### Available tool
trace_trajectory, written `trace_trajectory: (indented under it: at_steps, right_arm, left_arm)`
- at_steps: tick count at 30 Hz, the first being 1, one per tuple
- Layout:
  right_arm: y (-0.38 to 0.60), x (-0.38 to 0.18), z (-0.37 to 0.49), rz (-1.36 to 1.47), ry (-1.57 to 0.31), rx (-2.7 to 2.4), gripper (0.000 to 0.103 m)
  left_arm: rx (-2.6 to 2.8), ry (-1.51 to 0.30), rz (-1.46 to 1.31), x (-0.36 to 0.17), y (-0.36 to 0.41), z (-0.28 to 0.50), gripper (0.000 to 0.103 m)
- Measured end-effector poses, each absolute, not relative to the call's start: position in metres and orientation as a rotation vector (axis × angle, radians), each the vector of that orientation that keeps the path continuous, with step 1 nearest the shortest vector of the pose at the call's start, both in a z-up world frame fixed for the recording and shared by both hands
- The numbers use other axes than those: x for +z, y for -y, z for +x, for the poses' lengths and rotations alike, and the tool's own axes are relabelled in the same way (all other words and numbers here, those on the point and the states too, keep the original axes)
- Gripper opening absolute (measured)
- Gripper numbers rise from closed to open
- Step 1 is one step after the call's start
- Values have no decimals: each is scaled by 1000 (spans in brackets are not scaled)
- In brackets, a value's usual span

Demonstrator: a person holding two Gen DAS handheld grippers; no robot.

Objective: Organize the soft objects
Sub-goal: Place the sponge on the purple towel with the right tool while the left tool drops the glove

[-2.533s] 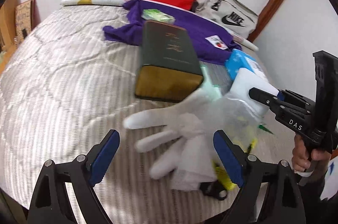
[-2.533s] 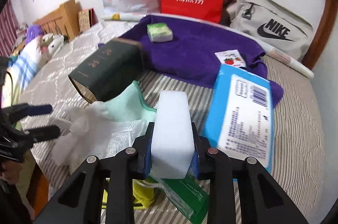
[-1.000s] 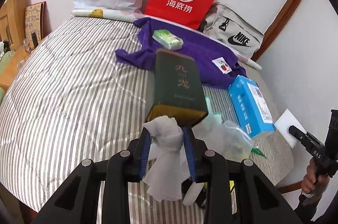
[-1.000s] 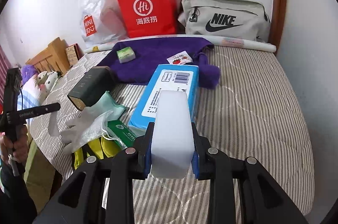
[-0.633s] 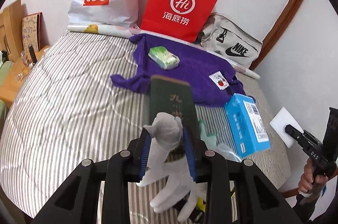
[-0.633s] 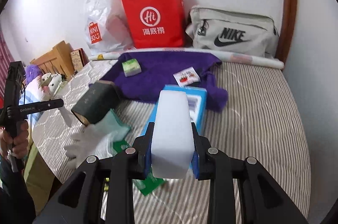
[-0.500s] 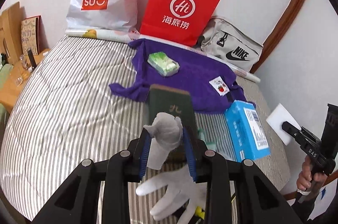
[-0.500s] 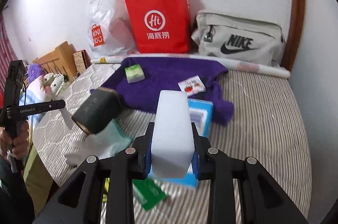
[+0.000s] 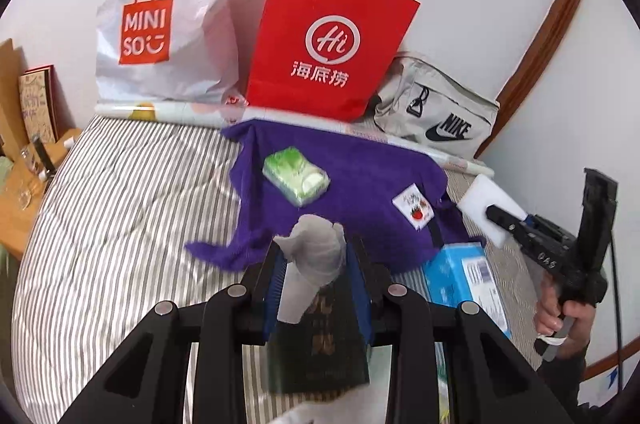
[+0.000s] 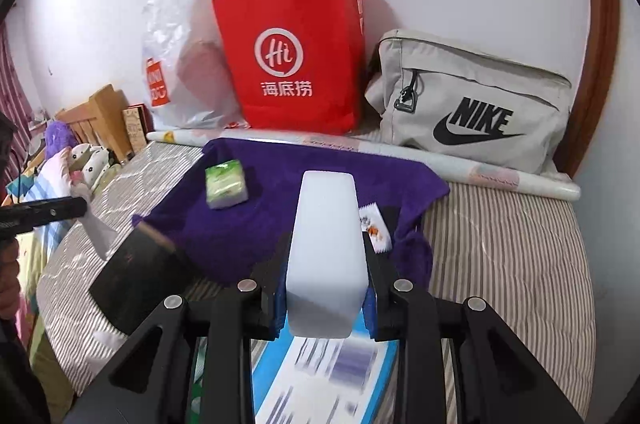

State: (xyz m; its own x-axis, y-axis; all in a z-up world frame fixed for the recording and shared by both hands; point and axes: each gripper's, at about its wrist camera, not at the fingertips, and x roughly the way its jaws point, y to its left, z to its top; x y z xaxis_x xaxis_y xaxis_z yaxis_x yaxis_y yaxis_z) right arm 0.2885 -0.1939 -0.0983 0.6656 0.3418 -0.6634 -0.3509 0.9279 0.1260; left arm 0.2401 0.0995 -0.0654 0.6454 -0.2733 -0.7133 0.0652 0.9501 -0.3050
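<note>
Two grippers here, each holding one thing up over the striped bed (image 9: 120, 216). The left gripper (image 9: 316, 274) has its blue-padded fingers pinched on one white glove (image 9: 314, 252); the bunched cuff sticks up between the pads and the rest hangs down out of view. The right gripper (image 10: 326, 286) is clamped on one white sponge block (image 10: 326, 248), which stands up between its fingers. From the left wrist view you can see that same sponge off to the right, above the bed's edge, with the person's hand (image 9: 558, 312) on the handle.

Counting what's on the bed: one purple towel (image 9: 360, 191) spread at the far side, with one green tissue pack (image 9: 296, 179) and one small strawberry-print packet (image 9: 414, 209) lying on it. One dark green box (image 10: 136, 268) with gold lettering sits just in front of the towel, right under the left gripper. One blue wipes pack (image 9: 466, 284) lies beside the box, touching the towel's near edge. There's a bit of something green (image 10: 198, 400) by the wipes pack, too cut off to identify.

Against the wall there are three bags in a row: one white Miniso plastic bag (image 9: 168, 23), one red paper bag (image 9: 328, 39) with white handles, one grey Nike bag (image 10: 472, 107). One rolled-up printed sheet (image 10: 500, 175) lies along their base.
</note>
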Motion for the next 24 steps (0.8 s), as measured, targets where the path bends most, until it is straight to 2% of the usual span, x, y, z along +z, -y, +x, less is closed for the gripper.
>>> trace_trajectory:
  at_steps: [13,24]
  right_arm:
    - [189,-142,352,1,-890,383,30]
    - [198,-171,369,1,-996,378,30]
  left_arm:
    - [-209,-882,-258,-78,-87,323,29]
    - [-207,-938,-243,-102,-76,356,29]
